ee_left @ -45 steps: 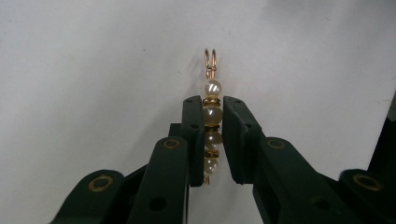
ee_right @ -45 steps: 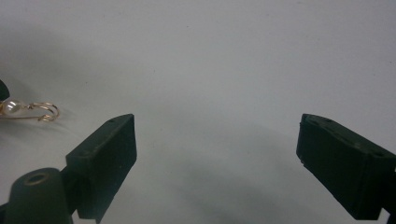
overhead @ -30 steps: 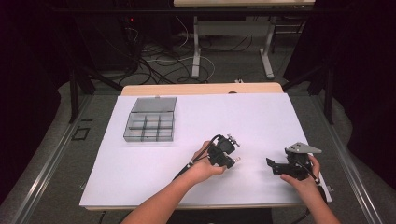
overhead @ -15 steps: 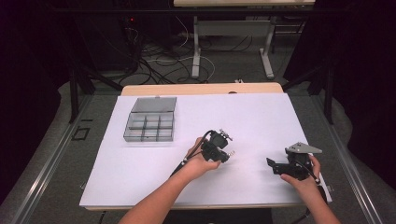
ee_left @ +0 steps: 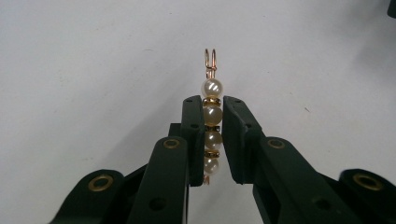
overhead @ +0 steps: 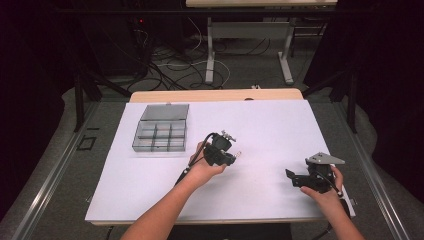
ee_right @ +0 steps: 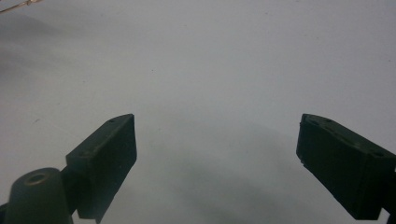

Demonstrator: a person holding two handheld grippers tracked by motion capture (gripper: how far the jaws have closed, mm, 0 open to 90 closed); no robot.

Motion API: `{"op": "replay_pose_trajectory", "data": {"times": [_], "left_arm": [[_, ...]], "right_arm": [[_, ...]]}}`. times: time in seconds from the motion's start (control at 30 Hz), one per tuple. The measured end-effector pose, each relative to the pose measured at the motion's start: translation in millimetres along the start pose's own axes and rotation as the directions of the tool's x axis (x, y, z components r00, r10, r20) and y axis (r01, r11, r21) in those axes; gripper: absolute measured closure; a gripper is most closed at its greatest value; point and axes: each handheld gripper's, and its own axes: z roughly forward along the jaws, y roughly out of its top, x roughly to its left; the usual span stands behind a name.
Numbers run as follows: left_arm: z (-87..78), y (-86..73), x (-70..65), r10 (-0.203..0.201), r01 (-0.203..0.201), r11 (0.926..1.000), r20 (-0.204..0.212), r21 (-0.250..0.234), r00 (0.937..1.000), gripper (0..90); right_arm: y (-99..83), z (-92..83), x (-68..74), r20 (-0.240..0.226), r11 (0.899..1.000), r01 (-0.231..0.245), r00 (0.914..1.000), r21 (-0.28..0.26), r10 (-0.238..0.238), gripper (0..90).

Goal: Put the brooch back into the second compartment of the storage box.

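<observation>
A short pin strung with several cream pearls (ee_left: 212, 87) and gold spacers, ending in a copper wire loop, sits upright between the black jaws of my left gripper (ee_left: 212, 100), which is shut on it. In the high view the left gripper (overhead: 233, 156) hovers over the middle of the white table (overhead: 270, 125), right of a clear compartment box (overhead: 161, 134). My right gripper (overhead: 293, 179) rests near the front right of the table, pointing left. Its jaws stand wide apart with nothing between them (ee_right: 217, 123).
The compartment box has its lid (overhead: 165, 111) folded back and several small cells. A wooden strip (overhead: 215, 95) runs along the table's far edge. Cables (overhead: 165, 70) and desk legs (overhead: 210, 60) lie on the floor beyond.
My left hand has carried the pearl pin leftward and a little farther away, closer to the compartment box. The right hand has stayed where it was.
</observation>
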Motion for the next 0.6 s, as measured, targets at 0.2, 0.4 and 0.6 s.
{"op": "replay_pose_trajectory", "data": {"times": [0.2, 0.4, 0.6], "left_arm": [[-6.0, -4.6, 12.0, -0.029, 0.028, 0.9991, -0.016, -0.03, 0.9995, 79.3], [-13.5, -8.3, 23.5, -0.059, 0.057, 0.9966, -0.037, -0.06, 0.9976, 79.4], [-21.9, -11.5, 34.0, -0.083, 0.078, 0.9933, -0.06, -0.086, 0.9948, 79.4]], "right_arm": [[0.1, -0.1, 0.0, 0.005, 1.0, -0.001, 1.0, 0.001, 0.001, 11.6], [0.1, 0.1, -0.1, 0.003, 1.0, 0.0, 1.0, -0.002, 0.0, 11.6], [0.2, -0.1, 0.2, 0.001, 1.0, 0.003, 1.0, -0.002, -0.003, 11.6]]}}
